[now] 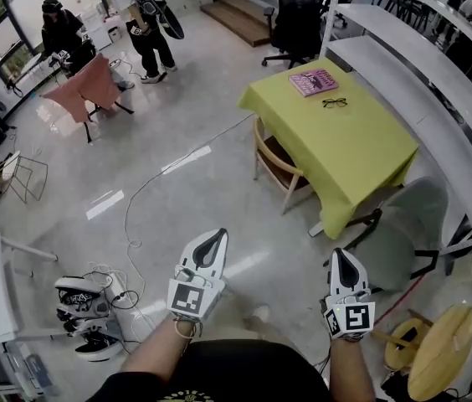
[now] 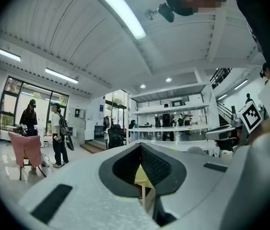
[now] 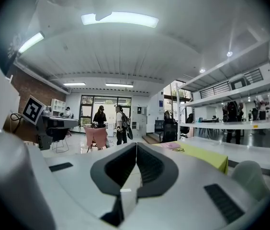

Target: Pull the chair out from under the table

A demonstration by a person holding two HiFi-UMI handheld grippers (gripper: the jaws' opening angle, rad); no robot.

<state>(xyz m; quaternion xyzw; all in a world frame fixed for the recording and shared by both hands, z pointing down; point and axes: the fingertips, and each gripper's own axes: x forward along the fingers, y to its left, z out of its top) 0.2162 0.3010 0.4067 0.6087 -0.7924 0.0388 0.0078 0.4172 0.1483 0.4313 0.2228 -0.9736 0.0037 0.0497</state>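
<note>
**Head view.**
- left gripper: near centre, jaws closed, empty.
- right gripper: near right, jaws closed, empty.
- wooden chair: tucked under left edge of counter (yellow-green cloth). Well apart from both grippers, farther off.
- Far end of counter: pink book, glasses just beside it.
- cable on floor, running toward the chair's left side.
- people at far left.

**Left gripper view.** left gripper: pads together, nothing between. A bit of yellow cloth and a pale wooden leg show below the tips.

**Right gripper view.** right gripper: pads together, nothing held. Counter at right, w/ book on it.

**Risks (judged).**
- Both grippers must open before any grasp. A closed approach would only knock the chair back.
- A grip on only one side of the curved backrest may slip or twist the chair into a counter leg.
- Chair could drag the hanging cloth, shifting book & glasses.
- Chair legs may snag the cable on the way out.

**Count.** Grippers 2; wooden chair 1; counter 1; book 1; glasses 1 pr; cable 1; people 2.
</note>
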